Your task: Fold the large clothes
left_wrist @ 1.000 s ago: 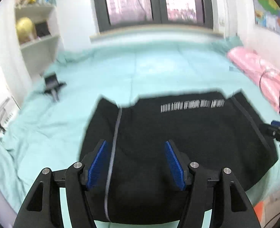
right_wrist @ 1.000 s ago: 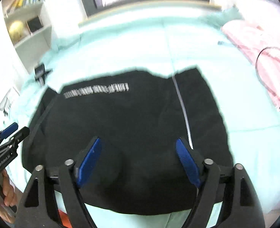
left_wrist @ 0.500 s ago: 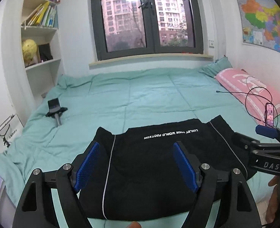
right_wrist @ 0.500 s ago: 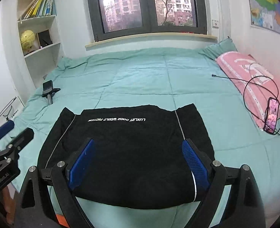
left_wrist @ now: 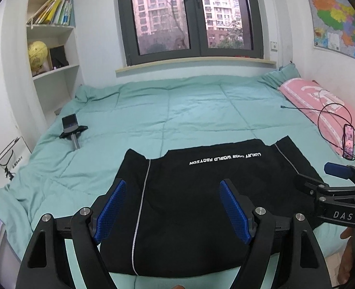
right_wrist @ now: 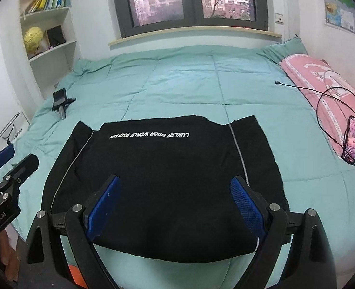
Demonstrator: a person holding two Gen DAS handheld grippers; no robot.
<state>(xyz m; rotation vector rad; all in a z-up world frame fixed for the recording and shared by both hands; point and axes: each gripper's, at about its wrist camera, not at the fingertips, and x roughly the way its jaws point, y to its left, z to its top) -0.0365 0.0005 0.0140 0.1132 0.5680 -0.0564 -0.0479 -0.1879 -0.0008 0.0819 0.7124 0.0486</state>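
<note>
Two grippers hover over a bed (left_wrist: 201, 110) covered in a teal quilt, where a folded black garment (right_wrist: 163, 175) lies flat near the front edge. Left gripper (left_wrist: 175, 213) and right gripper (right_wrist: 175, 208) have jaws spread, holding nothing. Judged between folds; next comes gripping an edge.

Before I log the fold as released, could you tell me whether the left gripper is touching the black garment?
Apart: in the right wrist view the left gripper hangs over the green quilt, beside the black garment.

A green-covered bed (right_wrist: 177, 84) carries a folded black garment (right_wrist: 163, 168) at the lower centre, a pink pillow (right_wrist: 322, 84) and a phone (right_wrist: 352, 142) at the right, and a small stand (right_wrist: 60, 103) at the left.
</note>
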